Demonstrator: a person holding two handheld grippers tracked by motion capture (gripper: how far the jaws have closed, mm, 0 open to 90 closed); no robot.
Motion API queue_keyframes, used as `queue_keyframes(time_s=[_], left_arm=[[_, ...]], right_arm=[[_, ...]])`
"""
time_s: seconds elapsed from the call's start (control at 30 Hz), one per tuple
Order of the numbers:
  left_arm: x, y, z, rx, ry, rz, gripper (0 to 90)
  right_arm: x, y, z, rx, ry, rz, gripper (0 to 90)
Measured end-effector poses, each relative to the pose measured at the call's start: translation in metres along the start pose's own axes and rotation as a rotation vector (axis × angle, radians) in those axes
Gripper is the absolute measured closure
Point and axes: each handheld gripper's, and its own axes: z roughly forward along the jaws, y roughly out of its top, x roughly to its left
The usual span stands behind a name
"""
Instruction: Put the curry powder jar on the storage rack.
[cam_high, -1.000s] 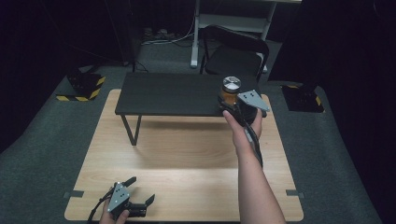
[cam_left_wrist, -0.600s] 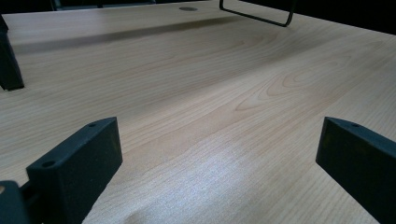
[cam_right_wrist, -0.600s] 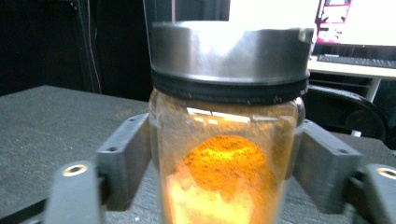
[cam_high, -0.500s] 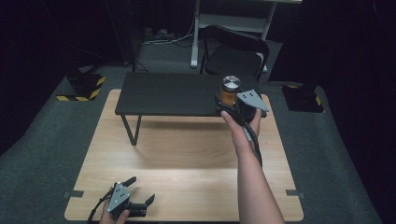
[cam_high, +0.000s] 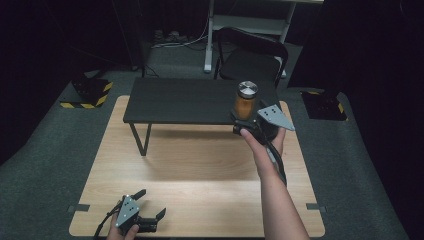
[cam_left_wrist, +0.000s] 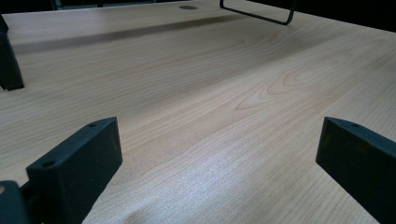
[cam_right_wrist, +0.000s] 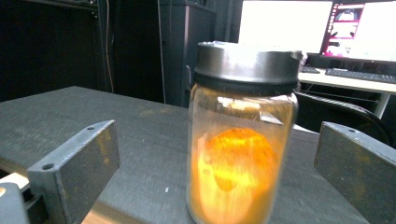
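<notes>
Here right tongs (cam_right_wrist: 217, 172) spread wide beside unlabelled jar (cam_right_wrist: 240, 135), steel lid (cam_right_wrist: 246, 63).

A light wooden tabletop (cam_high: 200, 165) fills the lower middle of the high view, with a low black bench-like table (cam_high: 185, 102) standing on its far half on thin black legs. Behind it, at upper centre, is a black chair (cam_high: 250, 55); yellow-and-black striped blocks (cam_high: 90, 92) sit on the grey carpet at left. Lit monitors (cam_right_wrist: 355, 28) glow at the upper right of the right gripper view.
</notes>
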Motion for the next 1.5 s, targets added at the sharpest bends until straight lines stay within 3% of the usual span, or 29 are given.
queue_keyframes(time_s=[0.47, 0.7, 0.77, 0.87, 1.23, 1.5], left_arm=[[0.0, 0.0, 0.0, 0.0, 0.0, 0.002, 0.5], [0.0, 0.0, 0.0, 0.002, 0.001, 0.003, 0.5], [0.0, 0.001, 0.0, 0.003, 0.001, 0.002, 0.5], [0.0, 0.001, 0.0, 0.003, 0.001, 0.002, 0.5], [0.0, 0.001, 0.0, 0.004, -0.002, -0.002, 0.5], [0.0, 0.001, 0.0, 0.004, -0.002, -0.002, 0.5]], right_arm=[[0.0, -0.042, -0.065, -0.036, 0.084, -0.034, 0.0], [0.002, -0.075, -0.101, -0.027, 0.103, -0.011, 0.0], [0.001, -0.085, -0.109, -0.021, 0.108, -0.028, 0.0], [0.001, -0.095, -0.116, -0.009, 0.103, -0.037, 0.0], [-0.005, -0.156, -0.144, 0.054, 0.101, -0.012, 0.0], [-0.004, -0.174, -0.149, 0.1, 0.101, -0.014, 0.0]])
